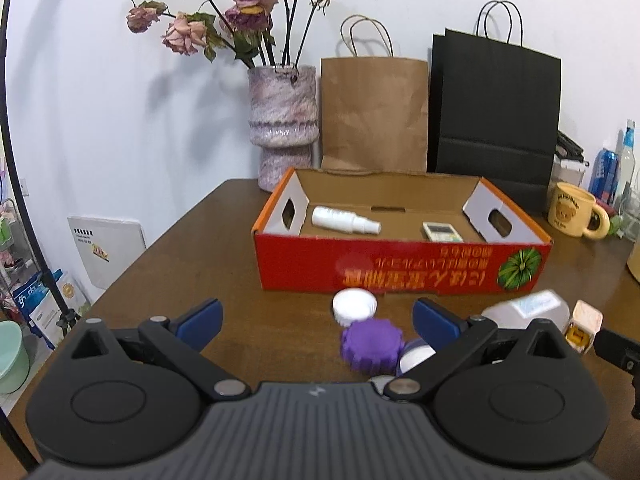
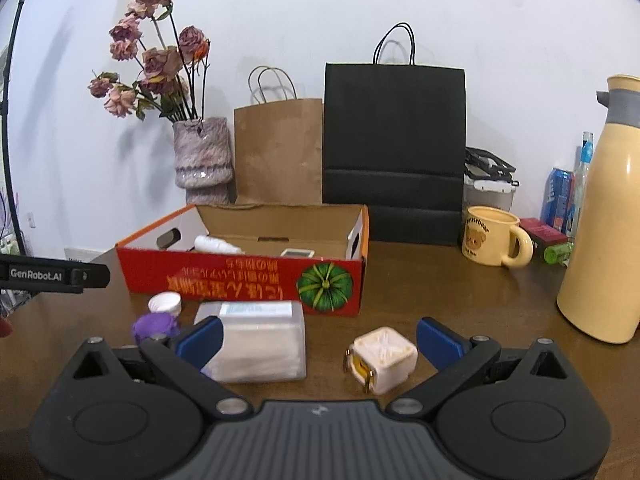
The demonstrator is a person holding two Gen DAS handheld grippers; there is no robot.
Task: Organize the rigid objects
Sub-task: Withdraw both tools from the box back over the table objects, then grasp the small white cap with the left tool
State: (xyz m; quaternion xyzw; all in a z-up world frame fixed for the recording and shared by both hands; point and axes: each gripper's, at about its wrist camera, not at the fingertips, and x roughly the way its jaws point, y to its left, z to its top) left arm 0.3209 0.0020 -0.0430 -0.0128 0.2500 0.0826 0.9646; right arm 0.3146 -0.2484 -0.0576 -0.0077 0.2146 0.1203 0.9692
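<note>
Box (image 1: 400,268), spray bottle (image 1: 345,221), remote (image 1: 442,232) inside

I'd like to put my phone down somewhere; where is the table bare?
Bare wood lies left of the red box, toward the table edge, and between the box and the yellow mug. The strip before the box is crowded: white cap, purple cap, plastic container, charger.

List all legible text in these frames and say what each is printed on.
"GenRobot.AI": on the left gripper's black side, seen in the right wrist view.
Orange characters on the red box: printed upside down, unreadable.
Small text on the yellow mug above the bear: too blurred.
Label on the white container: blurred.
Blue can: unreadable.
</note>
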